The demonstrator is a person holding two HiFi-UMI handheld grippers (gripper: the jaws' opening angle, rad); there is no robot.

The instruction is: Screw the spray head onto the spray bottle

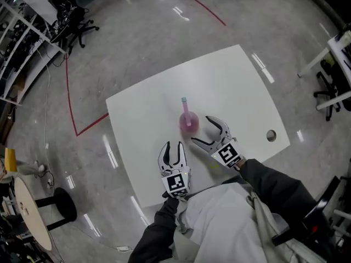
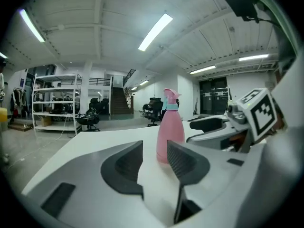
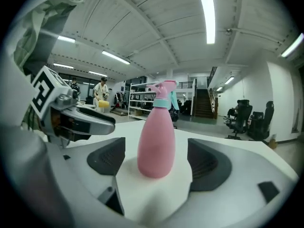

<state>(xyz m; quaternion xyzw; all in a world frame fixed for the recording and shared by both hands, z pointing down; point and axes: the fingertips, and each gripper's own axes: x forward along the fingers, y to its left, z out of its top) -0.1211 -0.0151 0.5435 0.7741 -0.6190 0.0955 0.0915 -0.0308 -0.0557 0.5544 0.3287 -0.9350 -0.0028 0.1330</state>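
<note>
Your right hand-held gripper (image 1: 202,130) stands wide open, with the pink spray bottle (image 1: 188,120) upright at the mouth of its jaws and clear of both pads. Your left hand-held gripper (image 1: 174,147) is narrowly open and empty, near the bottle. The spray head (image 3: 164,91) sits on top of the bottle, which stands on the white worktop (image 1: 230,81).

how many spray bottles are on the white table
1. The pink spray bottle stands upright near the middle of the white table, with its spray head on, just ahead of the open right tongs. No other bottle shows in any view.
</note>
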